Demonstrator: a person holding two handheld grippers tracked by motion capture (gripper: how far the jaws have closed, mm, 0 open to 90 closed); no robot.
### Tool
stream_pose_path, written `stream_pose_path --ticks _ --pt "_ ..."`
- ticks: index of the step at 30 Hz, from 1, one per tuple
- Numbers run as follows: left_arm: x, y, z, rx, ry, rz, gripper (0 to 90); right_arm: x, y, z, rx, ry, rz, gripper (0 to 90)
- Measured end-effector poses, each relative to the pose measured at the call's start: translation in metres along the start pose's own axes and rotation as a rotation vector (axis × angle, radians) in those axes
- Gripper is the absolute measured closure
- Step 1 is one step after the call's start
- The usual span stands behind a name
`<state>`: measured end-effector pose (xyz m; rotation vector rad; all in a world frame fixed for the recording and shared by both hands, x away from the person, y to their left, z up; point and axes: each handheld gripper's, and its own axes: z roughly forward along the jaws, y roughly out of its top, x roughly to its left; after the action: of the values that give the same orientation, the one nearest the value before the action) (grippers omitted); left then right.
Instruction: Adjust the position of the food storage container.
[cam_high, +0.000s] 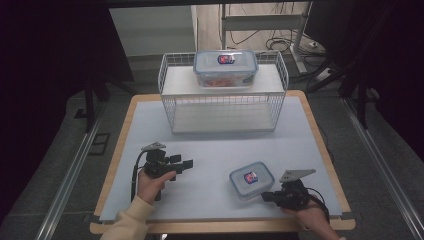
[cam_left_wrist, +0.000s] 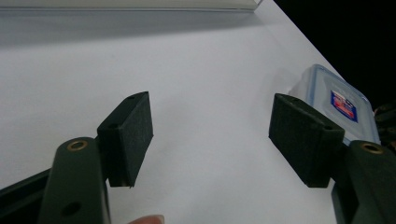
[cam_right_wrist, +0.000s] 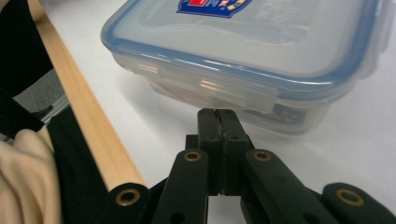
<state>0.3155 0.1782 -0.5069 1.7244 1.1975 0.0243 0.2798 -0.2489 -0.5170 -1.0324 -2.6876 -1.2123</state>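
Closed right claw (cam_right_wrist: 218, 116) before labelled container (cam_right_wrist: 261, 42)

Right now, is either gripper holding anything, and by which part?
Nothing is held. The right gripper is shut empty near the small container; the left gripper is open.

On the bench (cam_high: 215, 150), a small lidded box (cam_high: 251, 179) sits just ahead of the right tongs (cam_high: 268, 196) and well to the right of the left tongs (cam_high: 187, 164), while far beyond both a wire rack (cam_high: 223, 95) carries a larger lidded box (cam_high: 225, 68) on top.
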Motion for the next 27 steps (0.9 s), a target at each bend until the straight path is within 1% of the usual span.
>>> stream_pose_path --ticks 5,9,14,22,24,27 --pt "0.001 0.000 -0.001 -0.001 0.004 -0.006 30.2 -0.003 0.015 0.015 0.009 0.003 -0.003 89.4" --pt "0.002 0.000 -0.002 -0.002 0.005 -0.005 30.2 -0.005 0.018 0.021 0.018 -0.001 -0.001 89.4" --pt "0.003 0.000 -0.002 -0.005 0.007 -0.009 30.3 -0.004 0.016 0.018 0.016 -0.005 0.002 89.4" --pt "0.003 0.000 -0.002 -0.007 0.009 -0.011 30.2 -0.002 0.015 0.018 0.019 -0.002 -0.007 89.4" --pt "0.003 0.000 -0.003 -0.009 0.008 -0.013 30.3 0.000 0.015 0.017 0.013 0.005 -0.006 89.4" --pt "0.003 0.000 -0.003 -0.011 0.009 -0.014 30.2 0.004 0.017 0.017 0.005 0.011 -0.018 89.4"
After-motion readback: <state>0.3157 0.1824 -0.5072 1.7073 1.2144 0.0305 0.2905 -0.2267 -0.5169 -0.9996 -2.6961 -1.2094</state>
